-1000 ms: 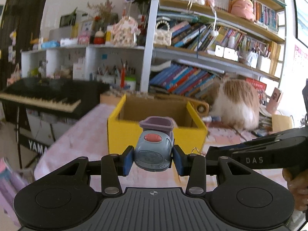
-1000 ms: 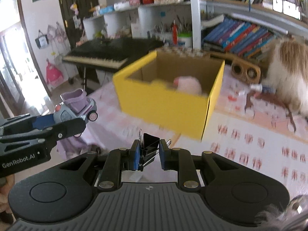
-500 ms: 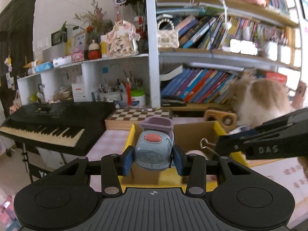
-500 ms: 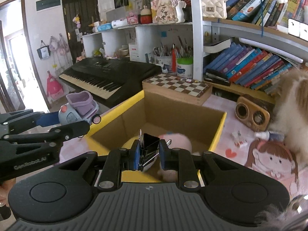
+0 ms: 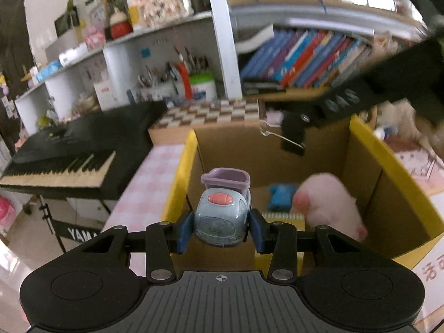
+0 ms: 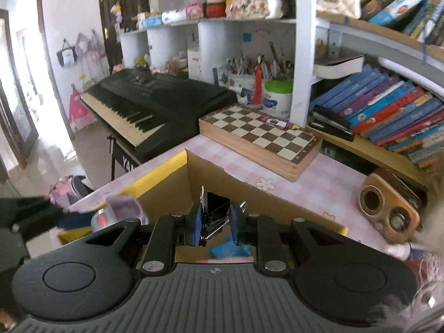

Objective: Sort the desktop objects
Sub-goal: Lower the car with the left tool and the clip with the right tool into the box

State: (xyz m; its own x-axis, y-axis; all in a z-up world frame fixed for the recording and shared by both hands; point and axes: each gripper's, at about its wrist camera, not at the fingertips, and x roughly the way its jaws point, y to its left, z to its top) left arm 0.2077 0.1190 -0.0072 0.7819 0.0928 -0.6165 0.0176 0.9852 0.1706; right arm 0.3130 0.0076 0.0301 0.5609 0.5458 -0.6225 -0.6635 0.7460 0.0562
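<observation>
— How will the small grey-blue plastic toy car with the lilac seat (image 5: 222,216) handle?

— Light and rigid, I'd judge, with a smooth rounded shell that could slip. The left gripper (image 5: 221,229) pinches it across its flanks, blue pads pressed on both sides, which looks the sensible place to take it. It hangs over the near edge of the yellow cardboard box with the plain brown inside (image 5: 369,144).

— And the other hand?

— The right gripper (image 6: 215,226) has its fingers squeezed tight on a black metal binder clip with wire handles (image 6: 215,213), above the box's far corner. Stiff, springy, light; held by the body, so the handles stick out free (they could snag).

— What's already in the box?

— A soft pink plush toy (image 5: 327,205) against the right wall, a blue object (image 5: 281,195) on the floor, possibly crumpled cloth or paper since it's blurred, and something pale with a ribbed edge (image 5: 283,217) just behind the car.
</observation>
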